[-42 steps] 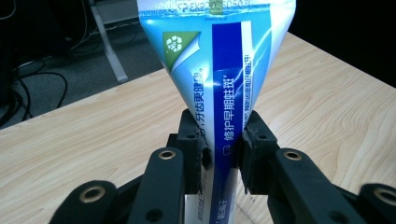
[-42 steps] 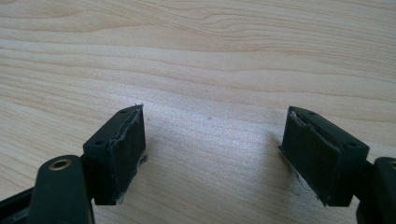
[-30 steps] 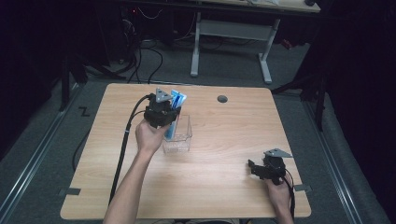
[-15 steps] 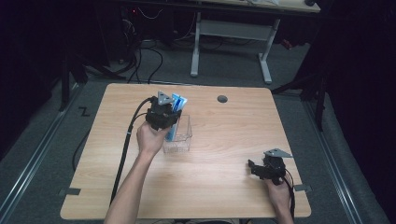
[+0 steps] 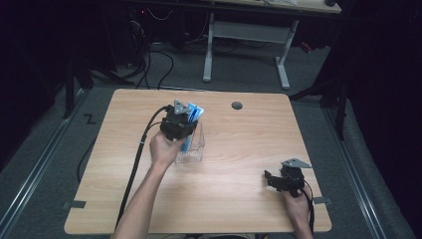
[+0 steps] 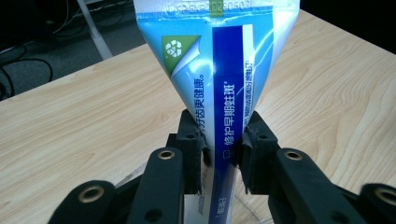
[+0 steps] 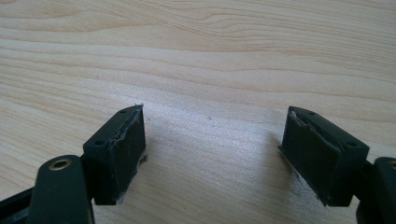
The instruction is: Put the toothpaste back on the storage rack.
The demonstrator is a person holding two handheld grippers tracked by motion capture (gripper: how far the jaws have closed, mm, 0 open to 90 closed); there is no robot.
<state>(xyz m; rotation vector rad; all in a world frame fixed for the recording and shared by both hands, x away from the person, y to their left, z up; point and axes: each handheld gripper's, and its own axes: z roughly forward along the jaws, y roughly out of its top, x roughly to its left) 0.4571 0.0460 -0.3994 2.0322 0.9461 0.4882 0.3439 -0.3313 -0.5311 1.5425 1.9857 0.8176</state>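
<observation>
A blue and white toothpaste tube [image 6: 224,79] stands upright between the jaws of my left gripper [image 6: 223,149], which is shut on its lower part. In the high view the tube [image 5: 195,113] sticks up out of a clear plastic box [image 5: 195,149] left of the table's middle, with my left gripper [image 5: 180,124] over the box. My right gripper [image 5: 271,179] rests low on the table near the front right corner. Its jaws stand wide apart with only bare wood between the pads [image 7: 126,149].
The wooden table [image 5: 234,209] has a round grey cable hole [image 5: 237,105] near its far edge. A black cable [image 5: 137,154] trails from the left gripper over the front left. Beyond the table are a white desk frame [image 5: 246,35] and floor cables.
The left gripper and the tube have shifted very slightly over the box. The right gripper has stayed put.
</observation>
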